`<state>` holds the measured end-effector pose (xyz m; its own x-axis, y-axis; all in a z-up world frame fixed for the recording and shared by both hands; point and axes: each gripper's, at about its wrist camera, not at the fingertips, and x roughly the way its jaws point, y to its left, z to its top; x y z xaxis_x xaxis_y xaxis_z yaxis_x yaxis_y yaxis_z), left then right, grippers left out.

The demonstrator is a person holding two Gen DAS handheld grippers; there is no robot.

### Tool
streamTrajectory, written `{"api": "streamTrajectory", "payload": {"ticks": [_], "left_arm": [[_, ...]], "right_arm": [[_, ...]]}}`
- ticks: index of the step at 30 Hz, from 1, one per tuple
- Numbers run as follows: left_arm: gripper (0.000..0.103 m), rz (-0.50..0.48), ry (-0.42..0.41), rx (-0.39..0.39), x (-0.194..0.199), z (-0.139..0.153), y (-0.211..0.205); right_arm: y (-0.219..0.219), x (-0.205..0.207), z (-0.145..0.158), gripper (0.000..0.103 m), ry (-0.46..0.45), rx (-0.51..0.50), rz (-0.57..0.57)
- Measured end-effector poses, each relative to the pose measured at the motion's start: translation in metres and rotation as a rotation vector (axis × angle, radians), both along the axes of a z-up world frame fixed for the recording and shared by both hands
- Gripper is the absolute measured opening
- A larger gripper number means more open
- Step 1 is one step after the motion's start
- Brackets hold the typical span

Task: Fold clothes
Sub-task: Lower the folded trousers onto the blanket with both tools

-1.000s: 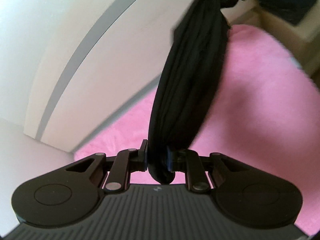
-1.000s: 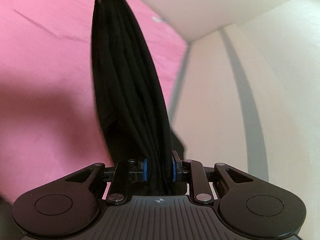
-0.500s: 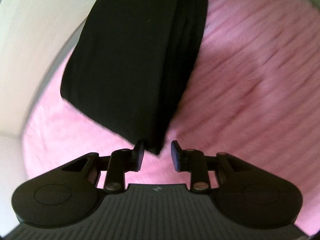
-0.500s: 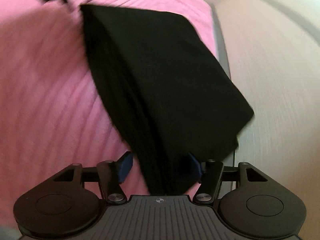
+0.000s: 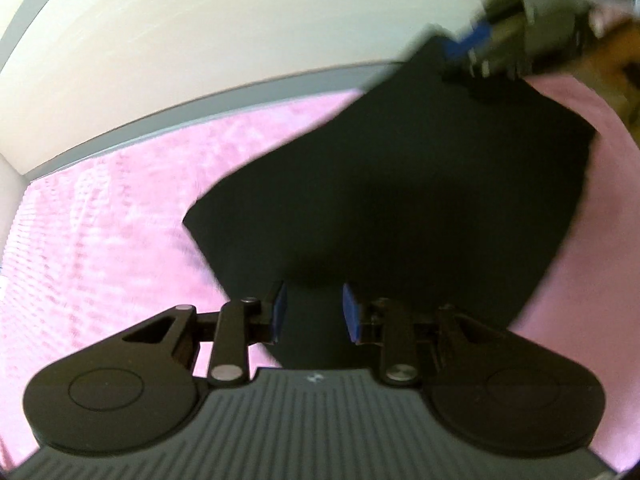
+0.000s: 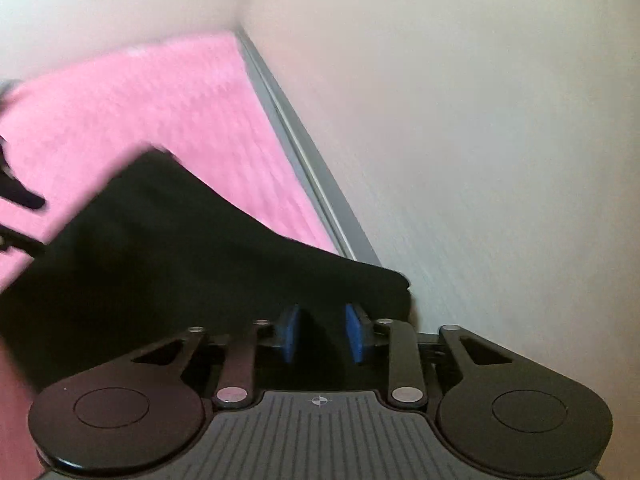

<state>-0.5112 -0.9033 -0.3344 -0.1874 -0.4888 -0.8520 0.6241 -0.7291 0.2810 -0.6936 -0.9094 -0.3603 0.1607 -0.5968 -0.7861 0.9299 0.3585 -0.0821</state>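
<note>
Black fabric, a soft folded garment point(image 5: 420, 208), lies spread in a broad flat panel over the fuzzy pink blanket point(image 5: 100, 240) that covers the work surface, close against the pale wall with its grey baseboard strip point(image 6: 316, 184). Seen from the left wrist, the left gripper point(image 5: 314, 312) points down at the near edge of the cloth; its blue-padded jaws stand partly apart with dark cloth lying between them, and the pads do not look pressed onto it, so it seems to hold nothing. At the far corner of the garment the right gripper point(image 5: 516, 40) shows as a blur. In the right wrist view the right gripper point(image 6: 322, 334) is over the other end of the cloth, its jaws closing at this moment with black fabric between the blue pads; a visible gap remains on both sides, so I judge no firm grip there. As for progress, the garment already looks folded into a compact, layered rectangle and is set down on the blanket, which suggests the main folds are done. What is left is probably smoothing or one last fold, then putting it aside; whether further garments wait cannot be told from these views.
</note>
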Motion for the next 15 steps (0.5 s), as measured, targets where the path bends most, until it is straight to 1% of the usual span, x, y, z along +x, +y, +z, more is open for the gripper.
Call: {"api": "streamTrajectory", "payload": {"ticks": [3, 6, 9, 10, 12, 15], "left_arm": [[0.027, 0.032, 0.02, 0.028, -0.012, -0.019, -0.024], [0.027, 0.078, 0.057, 0.06, -0.007, -0.025, -0.038], [0.027, 0.106, 0.09, 0.073, -0.003, -0.029, -0.053], [0.027, 0.104, 0.08, 0.083, -0.004, -0.034, -0.059], [0.027, 0.097, 0.063, 0.101, -0.006, -0.044, -0.068], [0.027, 0.083, 0.049, 0.106, -0.011, -0.048, -0.073]], "right_arm": [[-0.003, -0.009, -0.009, 0.025, -0.066, 0.035, -0.035], [-0.007, -0.014, -0.008, 0.025, -0.093, 0.052, -0.047], [-0.008, -0.025, -0.01, 0.025, -0.098, 0.052, -0.055], [-0.003, -0.027, -0.007, 0.025, -0.103, 0.046, -0.047], [-0.008, -0.031, -0.025, 0.025, -0.106, 0.039, -0.03], [-0.006, -0.034, -0.022, 0.026, -0.112, 0.048, -0.017]]}}
